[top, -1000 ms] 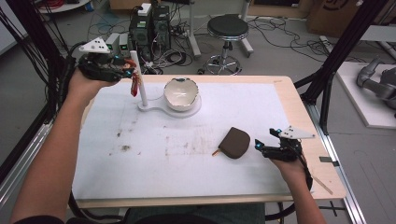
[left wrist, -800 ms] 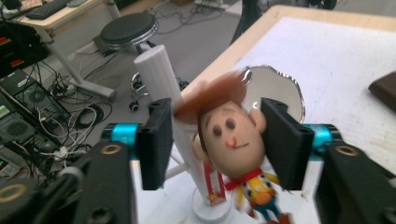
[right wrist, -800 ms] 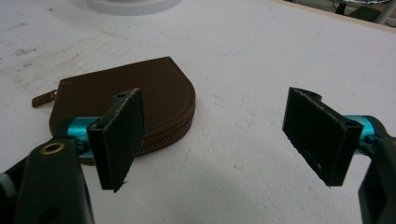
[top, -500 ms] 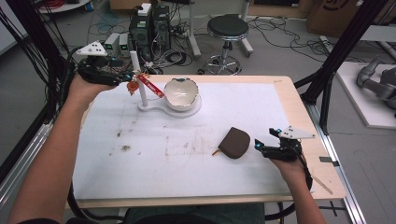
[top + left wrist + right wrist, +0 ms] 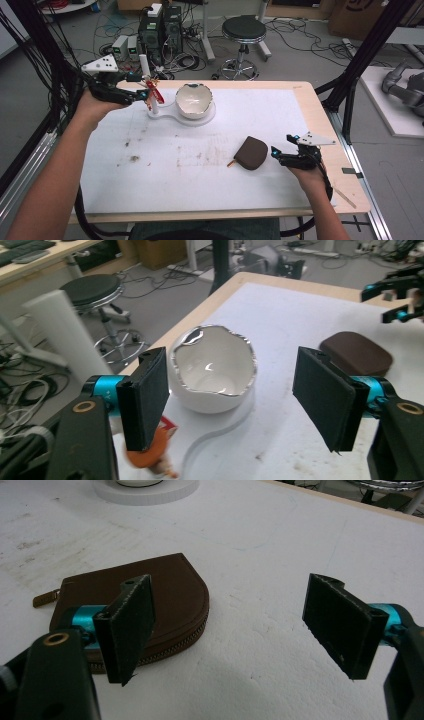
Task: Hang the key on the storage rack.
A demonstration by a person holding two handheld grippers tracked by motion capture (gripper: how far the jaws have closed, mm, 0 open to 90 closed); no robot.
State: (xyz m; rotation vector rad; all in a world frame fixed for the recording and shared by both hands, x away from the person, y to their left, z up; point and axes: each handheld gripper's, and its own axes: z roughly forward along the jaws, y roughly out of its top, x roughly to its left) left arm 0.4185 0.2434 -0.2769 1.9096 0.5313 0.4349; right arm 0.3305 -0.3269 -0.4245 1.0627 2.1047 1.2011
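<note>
A white stand (image 5: pixel 167 111) carries an upright post (image 5: pixel 145 65) and a white bowl with a ragged silver rim (image 5: pixel 194 100). A small red-orange item (image 5: pixel 153 93) hangs beside the post. My left gripper (image 5: pixel 141 95) is right at it, and its jaws have just been opening. In the left gripper view my left gripper (image 5: pixel 232 390) stands open with nothing between the pads; the red-orange item (image 5: pixel 150 452) lies below the left pad and the bowl (image 5: pixel 212 372) is beyond. A brown zip pouch (image 5: pixel 251 152) lies flat, with my right gripper (image 5: pixel 276 153) open just right of it. In the right gripper view the pouch (image 5: pixel 170 595) sits behind the left pad of my right gripper (image 5: pixel 230 615).
The white mat (image 5: pixel 200 165) covers most of the wooden table (image 5: pixel 320 115) and has brown stains at its left middle. A stool (image 5: pixel 244 30), computer boxes and cables are on the floor beyond the far edge. Black frame posts stand at both sides.
My left gripper has sunk a little by the post and its jaws have spread wider. The red-orange item stays at the post. The right gripper and the pouch have not moved.
</note>
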